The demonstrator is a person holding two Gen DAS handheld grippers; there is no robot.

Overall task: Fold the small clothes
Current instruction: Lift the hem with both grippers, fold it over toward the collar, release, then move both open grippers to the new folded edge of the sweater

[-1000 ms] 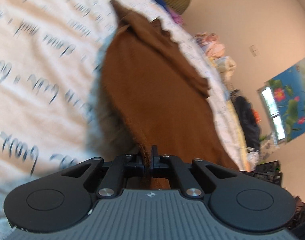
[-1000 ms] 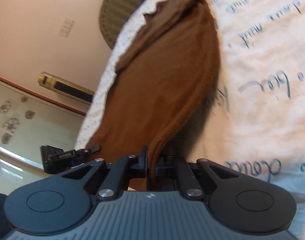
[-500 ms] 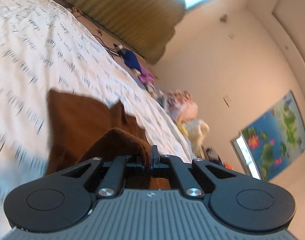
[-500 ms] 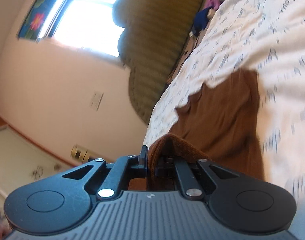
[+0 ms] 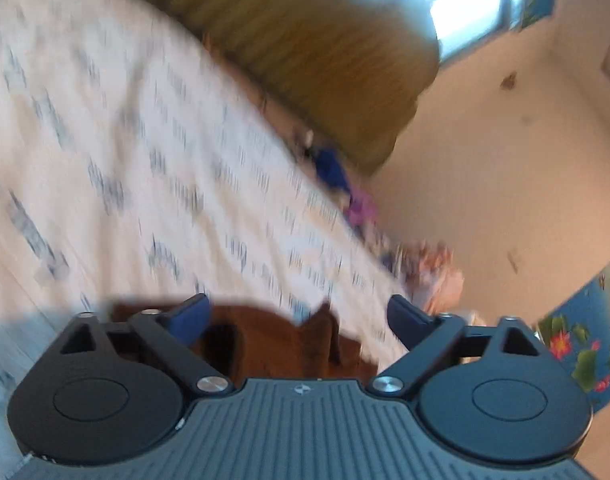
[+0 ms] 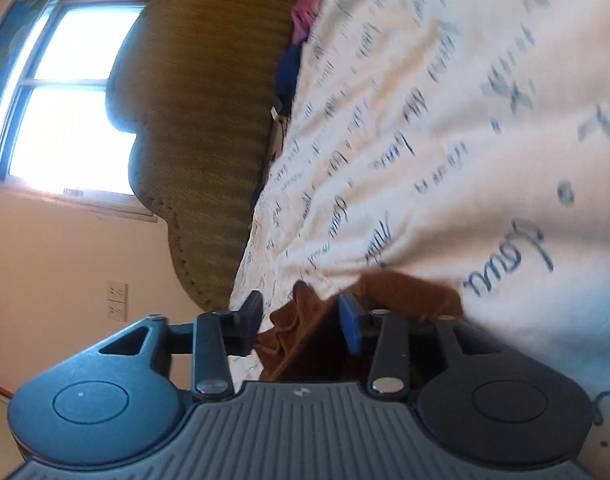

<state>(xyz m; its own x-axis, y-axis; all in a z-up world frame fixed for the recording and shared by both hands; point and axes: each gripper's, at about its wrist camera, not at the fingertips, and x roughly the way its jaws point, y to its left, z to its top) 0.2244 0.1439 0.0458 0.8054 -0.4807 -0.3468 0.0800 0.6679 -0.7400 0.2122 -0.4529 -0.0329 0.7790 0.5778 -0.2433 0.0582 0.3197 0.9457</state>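
Evidently caught the left gripper (image 5: 301, 316) with its blue-padded fingers (image 5: 193, 316) spread wide, clamped on nothing. Saw the same of the right gripper (image 6: 301, 322): fingers apart, less widely, nothing pinched. Found the brown garment (image 5: 273, 344) lying on the bedsheet (image 5: 145, 160) just under and ahead of both grippers, a bunched edge of it sitting in the gap of the right one. Could not tell, through the blur, whether cloth touched either pad.

Judged the step in hand to be letting go after a fold. Thought it best done by drawing both grippers straight back and up, fingers kept wide, so as not to drag the top layer or snag the rumpled edge. Judged a check of the edges, and a light press along the crease, worth making before any next fold.

Noted blue cursive script printed all over the sheet, sideways and smeared; could not read any word with confidence. Spotted a small emblem (image 6: 301, 392) on the gripper body, without legible letters.
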